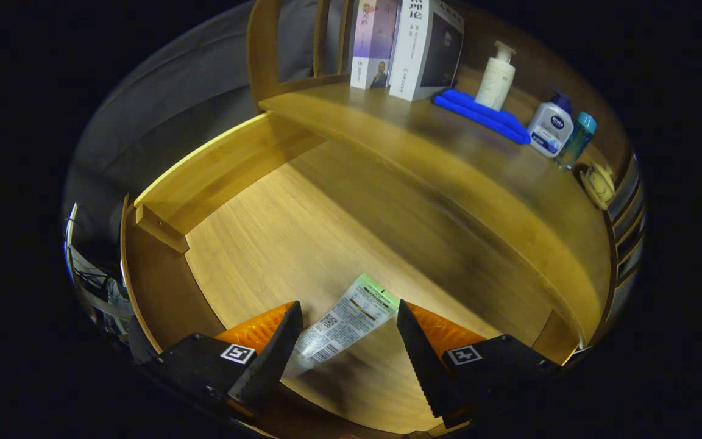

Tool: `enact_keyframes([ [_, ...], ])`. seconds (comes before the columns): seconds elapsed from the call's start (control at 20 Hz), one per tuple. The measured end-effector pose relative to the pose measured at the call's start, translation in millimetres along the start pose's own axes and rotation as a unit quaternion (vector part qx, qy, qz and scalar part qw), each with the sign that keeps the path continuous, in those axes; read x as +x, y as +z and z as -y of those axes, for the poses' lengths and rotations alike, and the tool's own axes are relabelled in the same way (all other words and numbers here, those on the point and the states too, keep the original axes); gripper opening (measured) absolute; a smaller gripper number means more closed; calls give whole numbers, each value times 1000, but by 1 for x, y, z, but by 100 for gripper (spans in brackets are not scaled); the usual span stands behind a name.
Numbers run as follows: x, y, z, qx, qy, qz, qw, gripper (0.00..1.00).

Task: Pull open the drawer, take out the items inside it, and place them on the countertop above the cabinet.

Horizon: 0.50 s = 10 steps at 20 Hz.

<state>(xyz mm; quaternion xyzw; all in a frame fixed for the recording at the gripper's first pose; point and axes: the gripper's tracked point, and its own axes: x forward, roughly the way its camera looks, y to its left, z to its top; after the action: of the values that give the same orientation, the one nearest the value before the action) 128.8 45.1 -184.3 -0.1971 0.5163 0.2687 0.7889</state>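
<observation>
Claw [346, 341] spread wide over open bamboo wooden drawer [278, 244]; flat white tube with green end [345, 320] lies between fingers, untouched. Wooden worktop [448, 177] at one o'clock.

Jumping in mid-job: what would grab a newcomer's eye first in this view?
First, the open gripper, its orange-backed fingers either side of a white tube lying on the floor of the pulled-out drawer. Next, the countertop beyond: two books upright at the back, a blue cloth beside them, and a row of bottles past it.
</observation>
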Motion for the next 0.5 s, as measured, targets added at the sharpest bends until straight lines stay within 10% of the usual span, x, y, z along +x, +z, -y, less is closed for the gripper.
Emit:
enact_keyframes([
  [0.5,13,-22,-9,-17,35,-60,997,93],
])
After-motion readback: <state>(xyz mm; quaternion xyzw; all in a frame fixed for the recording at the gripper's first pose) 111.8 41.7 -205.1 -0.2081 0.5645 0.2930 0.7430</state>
